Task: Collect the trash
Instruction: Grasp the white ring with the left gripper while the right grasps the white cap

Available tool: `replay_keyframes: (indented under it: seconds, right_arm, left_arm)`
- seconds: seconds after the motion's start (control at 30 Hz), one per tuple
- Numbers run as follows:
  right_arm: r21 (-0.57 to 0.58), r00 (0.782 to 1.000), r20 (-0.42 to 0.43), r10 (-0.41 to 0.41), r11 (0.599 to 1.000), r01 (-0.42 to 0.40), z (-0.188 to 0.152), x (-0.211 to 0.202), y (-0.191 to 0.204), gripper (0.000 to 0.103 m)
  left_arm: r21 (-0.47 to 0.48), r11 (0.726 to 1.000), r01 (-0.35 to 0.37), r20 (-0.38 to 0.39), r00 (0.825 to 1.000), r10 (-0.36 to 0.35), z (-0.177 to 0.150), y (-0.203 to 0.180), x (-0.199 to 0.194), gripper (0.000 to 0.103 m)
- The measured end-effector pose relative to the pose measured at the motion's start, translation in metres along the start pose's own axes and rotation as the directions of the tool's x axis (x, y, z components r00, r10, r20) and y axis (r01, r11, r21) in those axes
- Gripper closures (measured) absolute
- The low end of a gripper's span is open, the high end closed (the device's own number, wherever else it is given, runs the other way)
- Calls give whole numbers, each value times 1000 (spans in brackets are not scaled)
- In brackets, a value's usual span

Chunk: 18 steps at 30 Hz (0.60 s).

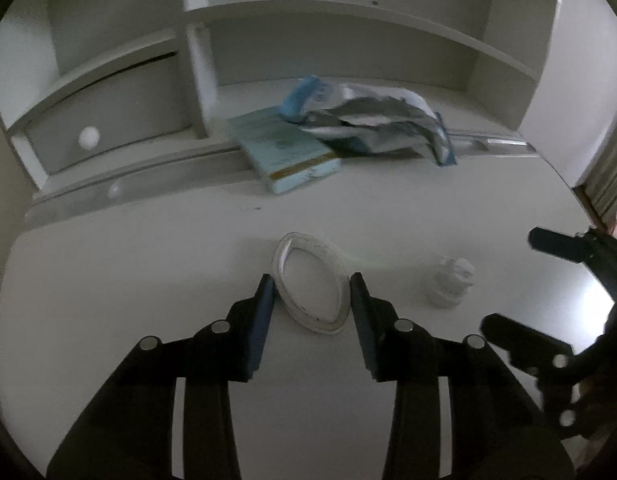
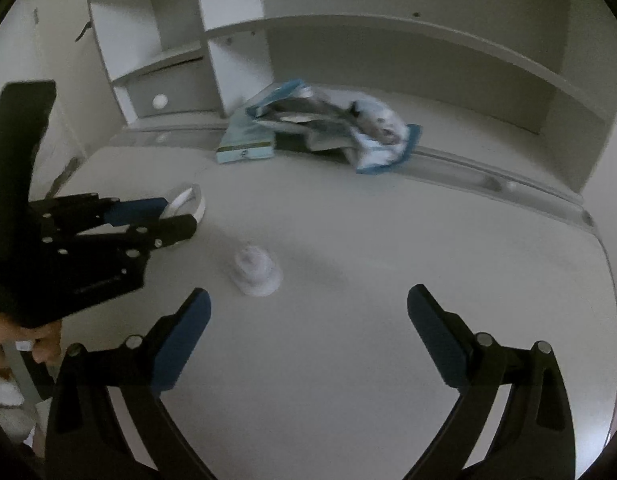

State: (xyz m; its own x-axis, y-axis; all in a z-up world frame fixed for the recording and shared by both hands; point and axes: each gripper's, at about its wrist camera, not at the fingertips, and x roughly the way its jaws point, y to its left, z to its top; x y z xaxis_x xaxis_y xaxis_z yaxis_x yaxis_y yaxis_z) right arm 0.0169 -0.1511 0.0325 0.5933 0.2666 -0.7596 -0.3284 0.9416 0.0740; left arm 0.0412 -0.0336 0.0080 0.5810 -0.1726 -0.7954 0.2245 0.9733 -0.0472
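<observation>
On the white desk [image 1: 148, 264] lies a white ring of thin strip [image 1: 308, 284], squeezed into an oval. My left gripper [image 1: 311, 290] has a pad against each side of it and is shut on it. The right wrist view shows the same grip from the side, with the ring [image 2: 188, 200] between the left gripper's [image 2: 176, 216] fingers. A small crumpled white wad [image 1: 452, 280] sits to the right of the ring. My right gripper [image 2: 308, 300] stands open just short of that wad [image 2: 256, 270], nothing between its fingers. It also shows at the left wrist view's right edge [image 1: 520, 288].
At the back of the desk lie a light blue box [image 1: 284, 148] [image 2: 246, 140] and a crumpled blue and silver plastic bag [image 1: 380, 124] [image 2: 348, 128]. Behind them stands a white shelf unit with a knobbed drawer [image 1: 88, 138] [image 2: 160, 101]. A hand [image 2: 28, 344] holds the left gripper.
</observation>
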Motion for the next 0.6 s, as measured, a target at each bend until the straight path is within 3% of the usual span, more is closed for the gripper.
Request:
replay_keyframes:
  seconds: [0.3, 0.37, 0.43, 0.6]
  right_arm:
    - [-65, 999, -44, -26, 998, 23, 12, 23, 20, 33]
    - [-70, 999, -41, -23, 997, 20, 13, 22, 22, 44]
    - [-72, 999, -34, -16, 997, 13, 14, 20, 25, 71]
    - [-50, 999, -33, -8, 999, 6, 13, 16, 24, 73]
  left_arm:
    - [12, 999, -33, 12, 999, 33, -4, 11, -2, 66]
    - [22, 1000, -11, 8, 1000, 11, -5, 8, -2, 66]
    - [26, 1000, 0, 6, 1000, 0, -6, 6, -1, 66]
    - [26, 1000, 9, 11, 1000, -10, -9, 6, -7, 67]
